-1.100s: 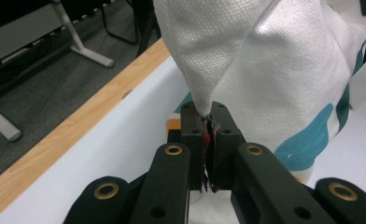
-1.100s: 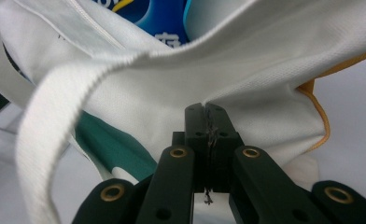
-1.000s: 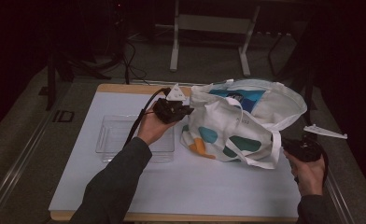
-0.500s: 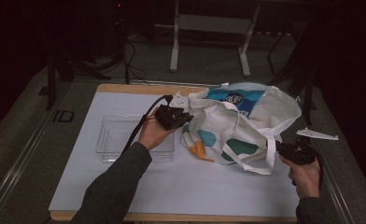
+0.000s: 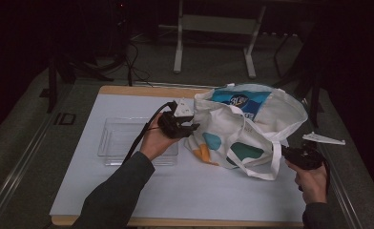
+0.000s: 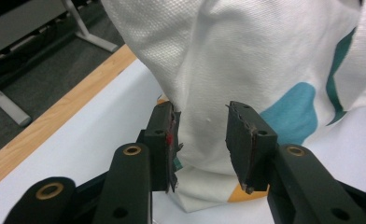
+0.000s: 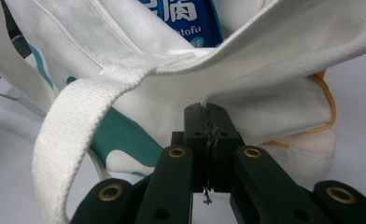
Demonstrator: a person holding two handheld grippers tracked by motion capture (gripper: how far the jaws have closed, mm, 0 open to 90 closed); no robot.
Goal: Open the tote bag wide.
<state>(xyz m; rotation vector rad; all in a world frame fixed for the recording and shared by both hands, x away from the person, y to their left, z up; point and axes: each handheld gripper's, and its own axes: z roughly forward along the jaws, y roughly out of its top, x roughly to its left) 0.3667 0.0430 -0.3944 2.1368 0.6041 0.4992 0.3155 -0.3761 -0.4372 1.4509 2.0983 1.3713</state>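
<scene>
One white cloth bag with teal and orange spots lies on the right half of the tabletop. A blue packet peeks out of its open top. A clear tray sits just beside the bag on the left.

The left tongs are spread apart, with a fold of the bag's side between the jaws but not yet pinched. The right tongs are pressed tight together at the bag's other side, near a strap. I cannot tell if any cloth is caught in them.

I think the step is getting a hold on the bag. Next, the left tongs should squeeze the fold.
</scene>
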